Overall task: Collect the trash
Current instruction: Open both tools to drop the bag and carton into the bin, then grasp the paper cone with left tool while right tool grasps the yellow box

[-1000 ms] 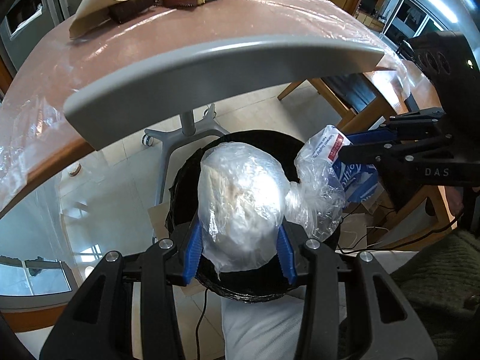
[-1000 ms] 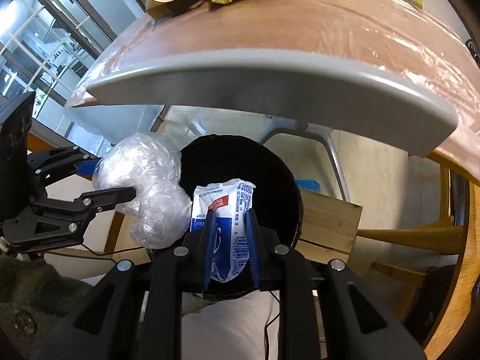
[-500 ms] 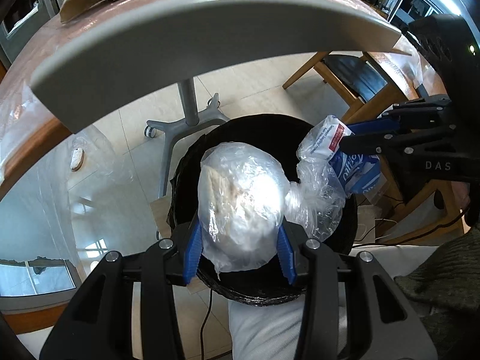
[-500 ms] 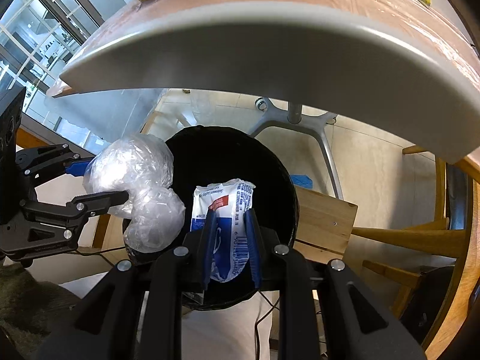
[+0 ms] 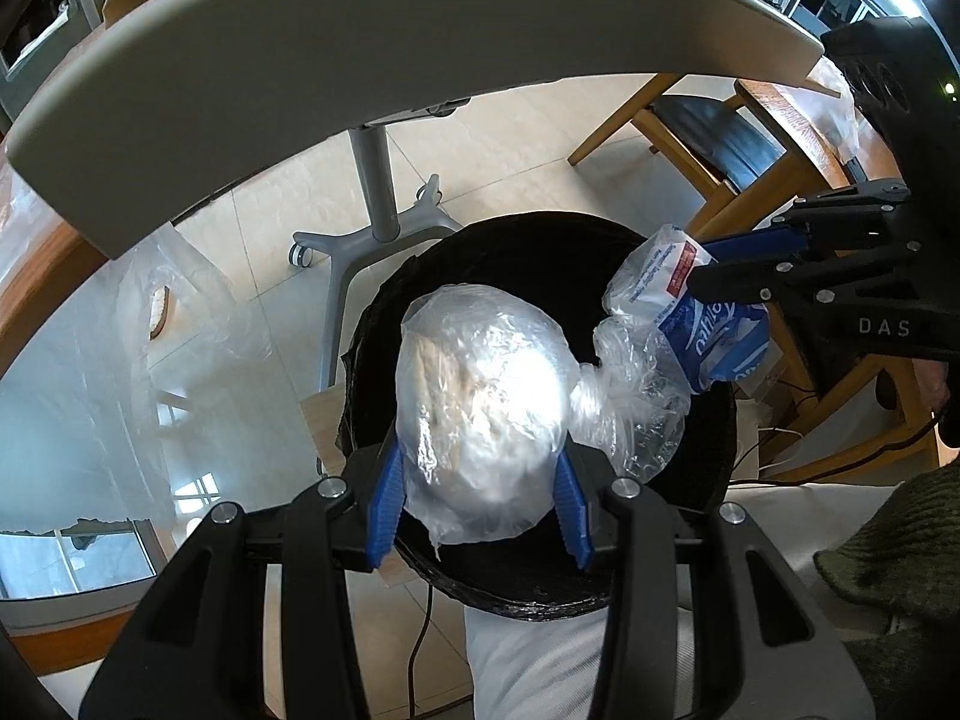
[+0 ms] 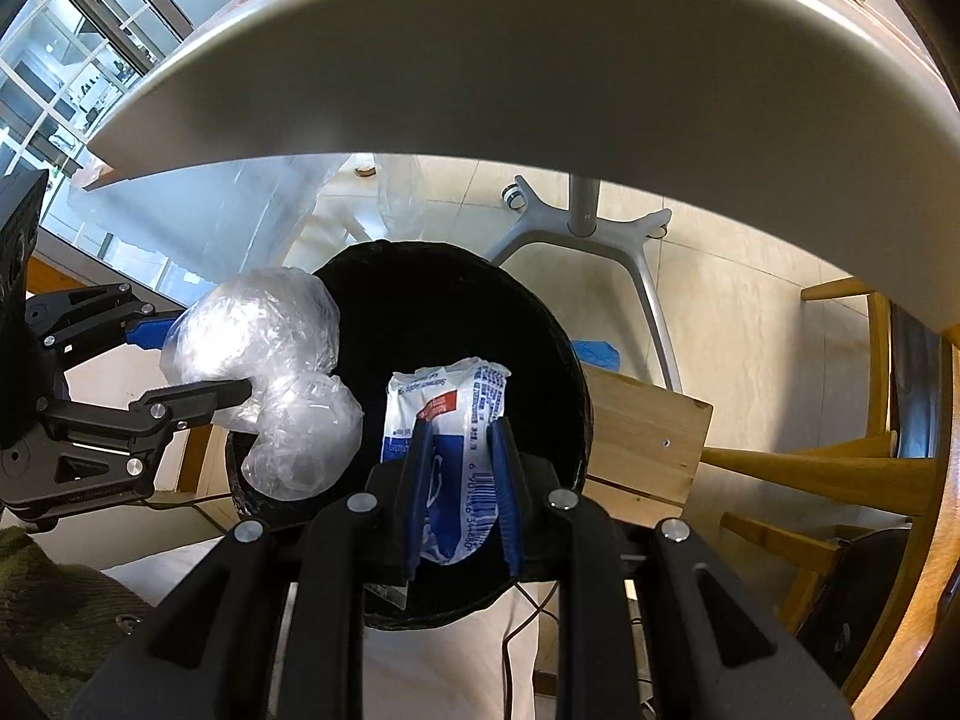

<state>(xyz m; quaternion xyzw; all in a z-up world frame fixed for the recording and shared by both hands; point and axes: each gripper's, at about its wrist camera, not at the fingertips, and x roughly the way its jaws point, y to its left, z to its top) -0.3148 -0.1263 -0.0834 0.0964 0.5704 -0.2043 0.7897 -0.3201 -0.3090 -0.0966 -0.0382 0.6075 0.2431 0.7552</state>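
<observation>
The table (image 5: 360,60) fills the upper half of both views, its grey edge curving overhead from nine o'clock to three o'clock, with its wheeled pedestal base (image 6: 576,234) standing on the tiled floor (image 5: 510,150) beyond. Below it, at the centre of each view, sits the round black bin (image 5: 708,480), its dark mouth open upward. The left tool (image 5: 477,501) pinches a bulging clear plastic bag (image 5: 480,414) between its blue fingers, holding it directly over the bin's opening; a twisted tail of the bag trails toward three o'clock. The right tool (image 6: 459,492) is pressed together on a smaller white-and-blue printed wrapper (image 6: 447,420), also held above the bin, toward its near rim. Judging by this, both pieces have been gathered and carried to the bin, and only the release remains for them: each tool needs to spread so its load falls inside. Some items show at the table's far top edge, too cropped to identify.
</observation>
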